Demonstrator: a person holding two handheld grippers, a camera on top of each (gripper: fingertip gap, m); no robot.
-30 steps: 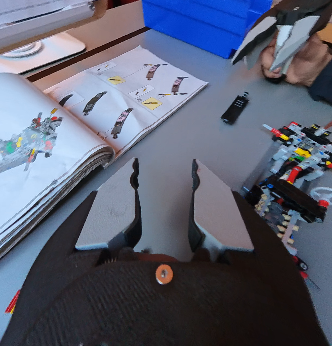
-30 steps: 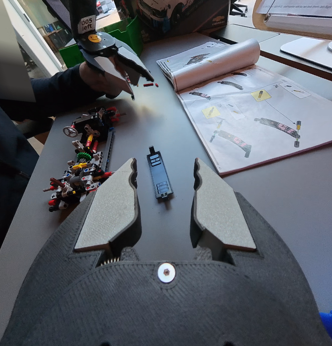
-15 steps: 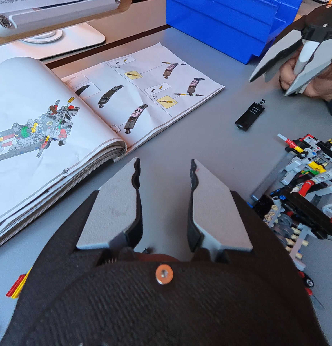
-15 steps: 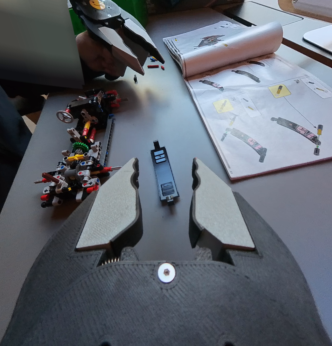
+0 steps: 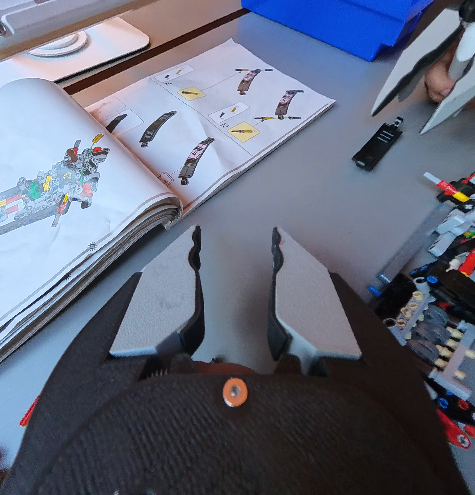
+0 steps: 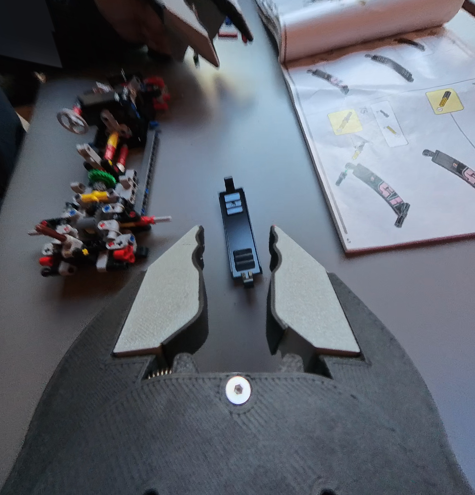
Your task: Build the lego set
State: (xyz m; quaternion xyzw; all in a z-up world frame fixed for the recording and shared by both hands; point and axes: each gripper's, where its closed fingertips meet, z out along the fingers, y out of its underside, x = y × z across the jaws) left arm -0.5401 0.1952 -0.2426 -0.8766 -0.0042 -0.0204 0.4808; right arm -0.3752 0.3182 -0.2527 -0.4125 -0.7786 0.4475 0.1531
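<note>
right wrist view has the right gripper (image 6: 236,227) open astride the black panel (image 6: 240,233) on the table (image 6: 257,128), pads clear; closing off-centre could skid it, while the left gripper (image 5: 235,230) hangs open, empty.

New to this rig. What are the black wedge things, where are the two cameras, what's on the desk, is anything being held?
No robot arm here: a person holds a two-finger claw in each hand, and a wide-angle camera on each one looks forward along its fingers.

The left view shows the left claw open over bare grey table, holding nothing. The other claw appears top right.

The right view shows the right claw open, with a long black plastic panel lying flat between its fingers; a gap shows on both sides, so it is not gripped.

Also on the table: an open instruction booklet, a half-built brick model, a blue bin and a monitor stand.
</note>
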